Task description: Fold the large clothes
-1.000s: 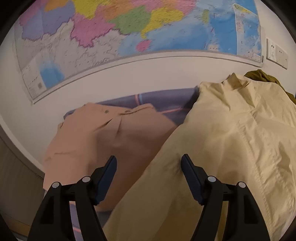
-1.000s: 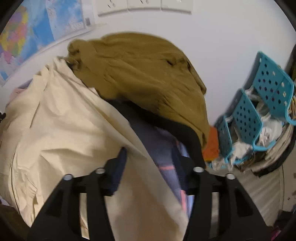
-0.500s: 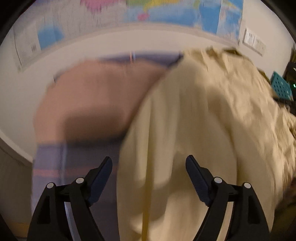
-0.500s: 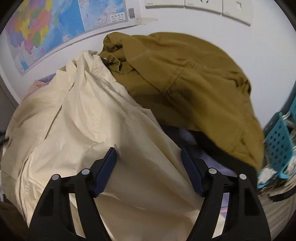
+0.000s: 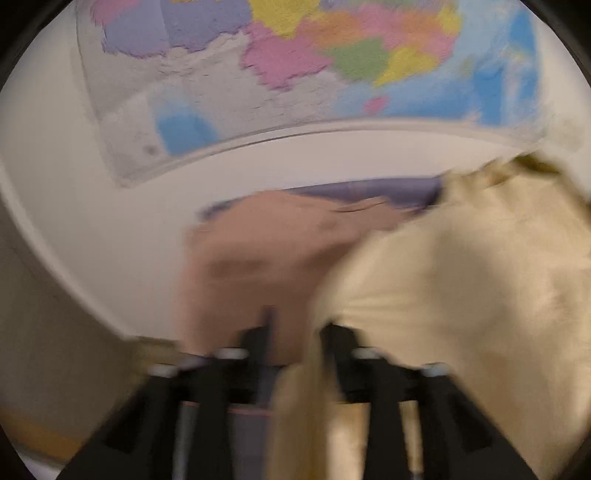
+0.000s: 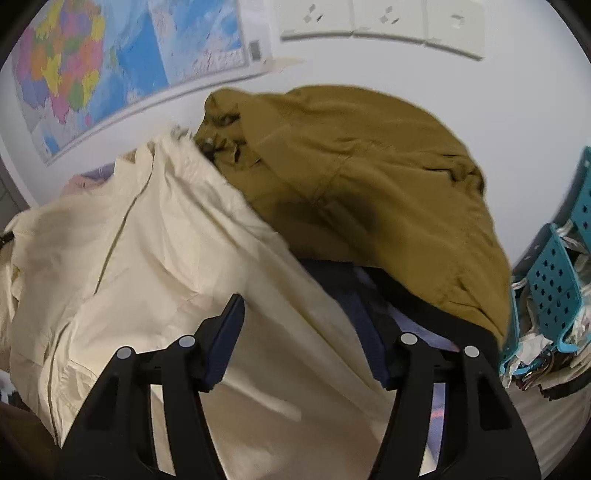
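A large cream jacket (image 6: 155, 236) lies spread over a pile of clothes; it also shows in the left wrist view (image 5: 461, 288). My left gripper (image 5: 295, 339) is shut on a fold of the cream jacket's edge; the view is blurred. My right gripper (image 6: 299, 332) is open, its fingers standing over the cream jacket's right side without gripping it. An olive-brown jacket (image 6: 362, 177) lies behind and to the right. A pink garment (image 5: 258, 258) lies left of the cream jacket.
A purple striped sheet (image 5: 369, 188) lies under the clothes. A wall map (image 5: 295, 66) and white wall stand close behind. Wall sockets (image 6: 384, 18) are above. Teal perforated baskets (image 6: 554, 266) with clutter stand at the right.
My left gripper has closed from wide open onto the cream jacket's edge and moved quickly. My right gripper stayed open and shifted a little over the jacket.
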A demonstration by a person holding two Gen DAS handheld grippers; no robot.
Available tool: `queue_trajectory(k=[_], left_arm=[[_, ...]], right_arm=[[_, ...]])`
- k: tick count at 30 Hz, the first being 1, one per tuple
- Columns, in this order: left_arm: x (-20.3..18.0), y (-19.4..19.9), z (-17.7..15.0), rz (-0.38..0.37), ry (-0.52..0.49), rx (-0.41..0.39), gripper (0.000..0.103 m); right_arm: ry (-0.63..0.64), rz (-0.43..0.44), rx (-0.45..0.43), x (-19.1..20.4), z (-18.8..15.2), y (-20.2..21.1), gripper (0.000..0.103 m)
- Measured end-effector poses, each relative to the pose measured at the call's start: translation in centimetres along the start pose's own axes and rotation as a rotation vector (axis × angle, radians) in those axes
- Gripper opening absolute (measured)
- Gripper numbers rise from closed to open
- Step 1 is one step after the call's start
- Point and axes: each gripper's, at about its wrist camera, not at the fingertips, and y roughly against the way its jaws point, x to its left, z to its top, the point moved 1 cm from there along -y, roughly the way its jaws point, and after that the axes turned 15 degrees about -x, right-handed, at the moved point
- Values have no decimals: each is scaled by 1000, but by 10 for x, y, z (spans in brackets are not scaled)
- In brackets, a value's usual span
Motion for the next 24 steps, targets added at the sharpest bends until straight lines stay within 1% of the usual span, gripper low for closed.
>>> queue_trajectory(k=[1, 2, 3, 4, 5, 6, 7, 9, 10, 11, 12, 13, 14, 16, 17, 18, 19, 20, 21, 22, 23, 24], left_arm=[[-8, -11, -5, 63, -44, 40, 41], [-16, -18, -10, 100, -73, 67, 39], [-21, -19, -15, 119, -94, 79, 37], [-28, -17, -18, 126, -93, 63, 37], [-31, -10, -17, 111, -60, 30, 38], [-30, 1, -15, 82, -8, -15, 41], [-27, 16, -10, 37, 58, -72, 43], [-27, 36, -1, -32, 134, -142, 58], [-31, 47, 5, -72, 157, -180, 58], [-36, 60, 10, -139, 174, -226, 58], [-42, 67, 16, -192, 182, -252, 63], [-51, 76, 21, -241, 180, -274, 65], [-62, 81, 24, -255, 165, -281, 68], [-89, 87, 27, -291, 106, -290, 69], [-109, 89, 28, -319, 68, -294, 72], [-125, 88, 30, -343, 41, -291, 73], [-140, 86, 30, -375, 19, -285, 73], [-160, 84, 30, -424, 1, -272, 73], [-172, 83, 28, -455, -8, -262, 73], [-185, 80, 27, -487, -21, -248, 73], [-197, 78, 27, -500, -33, -238, 73], [-210, 75, 27, -517, -49, -226, 73]], right_arm=[[-14, 1, -10, -4, -1, 6, 68], [-38, -4, -23, -10, -5, 15, 75], [-58, -11, -30, -16, -9, 23, 76], [-69, -8, -32, -20, -13, 29, 76], [-81, -5, -30, -26, -20, 39, 82], [-86, -15, -29, -32, -27, 48, 86], [-89, -35, -30, -39, -35, 60, 91], [-118, -42, -21, -50, -50, 76, 92], [-137, -41, -15, -56, -57, 82, 93], [-164, -38, 2, -63, -69, 90, 93], [-178, -51, 15, -69, -80, 98, 93], [-182, -68, 22, -71, -88, 103, 94], [-195, -97, 35, -78, -98, 109, 95], [-251, -137, 37, -92, -113, 120, 96], [-294, -149, 34, -102, -120, 126, 96], [-332, -147, 31, -109, -126, 131, 96], [-352, -137, 28, -113, -130, 134, 89], [-363, -116, 20, -114, -134, 137, 71], [-364, -85, 27, -114, -137, 139, 62], [-363, -39, 42, -110, -138, 136, 43], [-351, -12, 53, -106, -137, 135, 30], [-338, -1, 55, -103, -135, 134, 23]])
